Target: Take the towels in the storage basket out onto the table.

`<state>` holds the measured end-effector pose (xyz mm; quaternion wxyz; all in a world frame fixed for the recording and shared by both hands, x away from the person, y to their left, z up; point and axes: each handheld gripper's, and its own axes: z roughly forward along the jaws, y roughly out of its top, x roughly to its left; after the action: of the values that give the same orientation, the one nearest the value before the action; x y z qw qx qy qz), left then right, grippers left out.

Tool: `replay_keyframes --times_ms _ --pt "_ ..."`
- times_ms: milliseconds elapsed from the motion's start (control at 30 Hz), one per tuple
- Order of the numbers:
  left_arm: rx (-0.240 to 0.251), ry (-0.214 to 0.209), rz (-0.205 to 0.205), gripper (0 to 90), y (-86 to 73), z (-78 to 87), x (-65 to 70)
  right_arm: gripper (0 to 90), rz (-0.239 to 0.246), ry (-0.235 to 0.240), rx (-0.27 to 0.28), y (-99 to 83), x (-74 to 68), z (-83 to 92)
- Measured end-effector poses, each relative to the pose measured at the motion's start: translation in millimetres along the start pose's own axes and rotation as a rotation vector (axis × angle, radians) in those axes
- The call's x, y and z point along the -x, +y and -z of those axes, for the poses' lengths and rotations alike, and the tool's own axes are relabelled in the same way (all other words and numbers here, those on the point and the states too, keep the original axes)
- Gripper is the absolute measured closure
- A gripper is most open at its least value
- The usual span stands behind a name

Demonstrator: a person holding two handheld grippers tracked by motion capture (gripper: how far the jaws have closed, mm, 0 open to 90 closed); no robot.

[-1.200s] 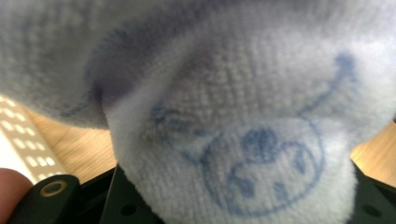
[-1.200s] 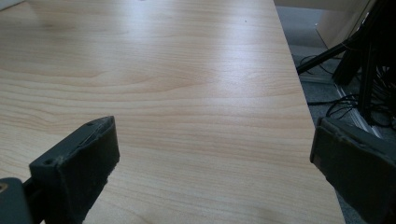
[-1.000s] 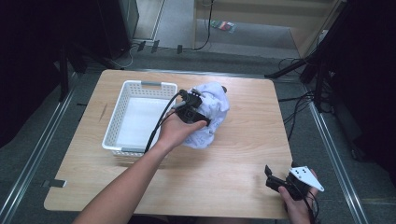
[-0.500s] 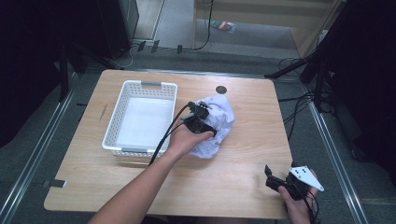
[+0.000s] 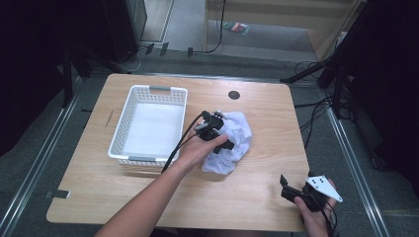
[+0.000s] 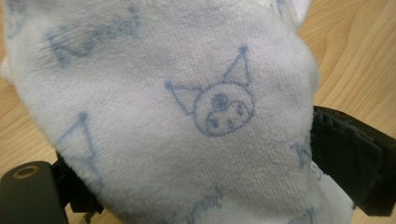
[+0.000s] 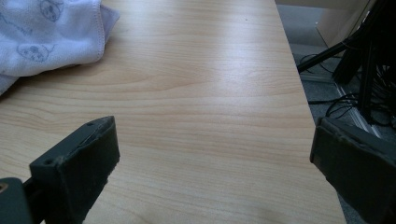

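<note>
A crumpled white towel with pale blue cartoon prints [image 5: 236,143] lies on the wooden table [image 5: 276,113], just right of the white plastic basket [image 5: 148,92]. My left gripper [image 5: 217,132] rests on the towel's left side. Its jaws have just been opening and now stand wide, with the towel [image 6: 177,107] bulging between them in the left gripper view. My right gripper [image 5: 289,190] hovers near the table's front right corner. It is open, with only bare tabletop between its fingers [image 7: 84,149], and a corner of the towel [image 7: 46,37] lies farther off.
The basket's floor holds nothing. A small black round grommet [image 5: 233,95] sits in the table behind the towel. The table's right edge [image 7: 303,93] drops to a floor with cables and stand legs. Metal rails run along both sides of the table.
My left hand has carried the towel away from the basket toward the table's middle and lowered it. Its jaws have spread apart. The right hand has stayed still.
</note>
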<state>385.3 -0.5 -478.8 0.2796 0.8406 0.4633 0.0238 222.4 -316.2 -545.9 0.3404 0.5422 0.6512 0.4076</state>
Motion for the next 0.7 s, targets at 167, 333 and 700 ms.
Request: replay_keyframes --times_ms 167,333,700 --pt "0.038 -0.046 -0.003 7.3 -0.1 12.9 -0.8 1.2 0.000 0.001 0.001 0.0 0.0 -0.1" --pt "0.053 -0.045 -0.001 6.0 -0.1 26.4 -4.1 1.2 0.001 -0.001 0.000 0.0 0.0 -0.1" --pt "0.123 -0.047 0.005 2.1 -0.9 60.7 -19.0 1.2 0.007 -0.001 -0.001 0.1 -0.1 -0.4"
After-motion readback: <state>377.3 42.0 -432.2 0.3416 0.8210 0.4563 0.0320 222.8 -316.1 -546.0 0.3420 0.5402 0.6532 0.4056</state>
